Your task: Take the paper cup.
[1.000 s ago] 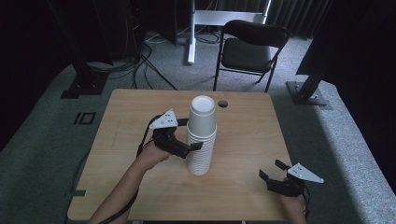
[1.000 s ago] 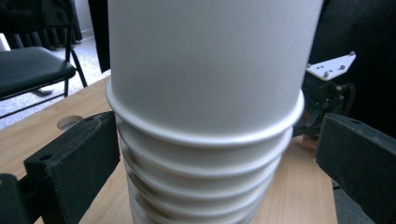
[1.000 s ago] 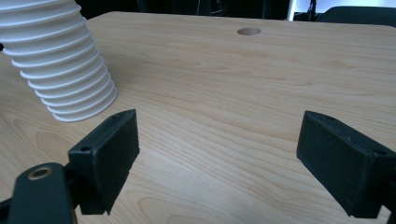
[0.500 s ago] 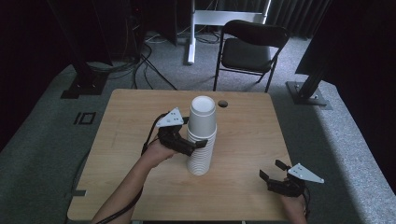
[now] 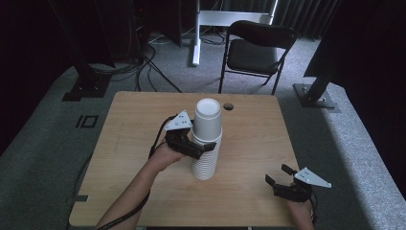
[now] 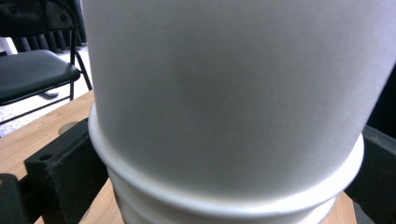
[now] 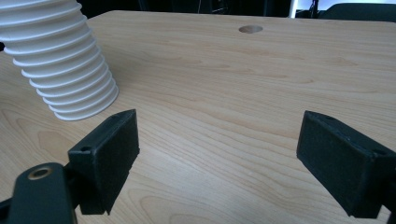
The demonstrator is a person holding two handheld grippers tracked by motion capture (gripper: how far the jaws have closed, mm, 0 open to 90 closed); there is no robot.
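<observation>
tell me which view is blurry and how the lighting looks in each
Left gripper view: the top cup sits so close it is soft and featureless, shaded grey toward its left. Right gripper view: sharp wood grain on the table, even light, the cup stack crisp. High view: the table lit, the room around it dark, a little soft overall.

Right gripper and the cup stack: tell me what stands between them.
Nothing visible does. Bare table lies between the open right gripper and the stack of cups; the left gripper grips the stack's far side.
</observation>
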